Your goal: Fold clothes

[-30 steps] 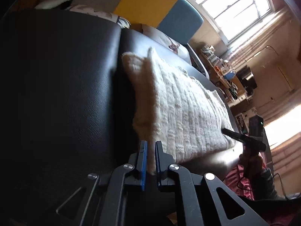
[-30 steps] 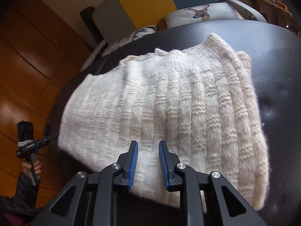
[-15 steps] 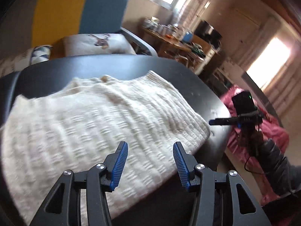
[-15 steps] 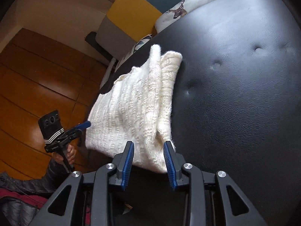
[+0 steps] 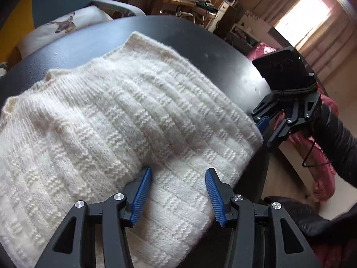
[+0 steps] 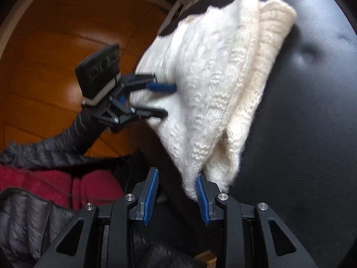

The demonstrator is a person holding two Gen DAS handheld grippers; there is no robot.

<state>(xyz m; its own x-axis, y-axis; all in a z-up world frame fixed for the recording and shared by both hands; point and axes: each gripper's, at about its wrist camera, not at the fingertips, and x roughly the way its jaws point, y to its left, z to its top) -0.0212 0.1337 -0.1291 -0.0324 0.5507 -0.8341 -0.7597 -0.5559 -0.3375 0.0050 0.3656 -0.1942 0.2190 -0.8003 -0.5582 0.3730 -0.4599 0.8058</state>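
On the black seat (image 5: pixel 200 44) the white sweater (image 5: pixel 116 120) is laid in a thick doubled pile. Both claws, left gripper (image 5: pixel 178 192) and right gripper (image 6: pixel 177 197), are held wide at its near edge (nothing gripped), likely for pinching layers together.

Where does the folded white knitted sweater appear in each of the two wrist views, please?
Left wrist view: the sweater fills the left and centre, on the black cushion, under the open left gripper.
Right wrist view: it runs from top right down to the open right gripper.
Shared landmark: the black cushion under the sweater.
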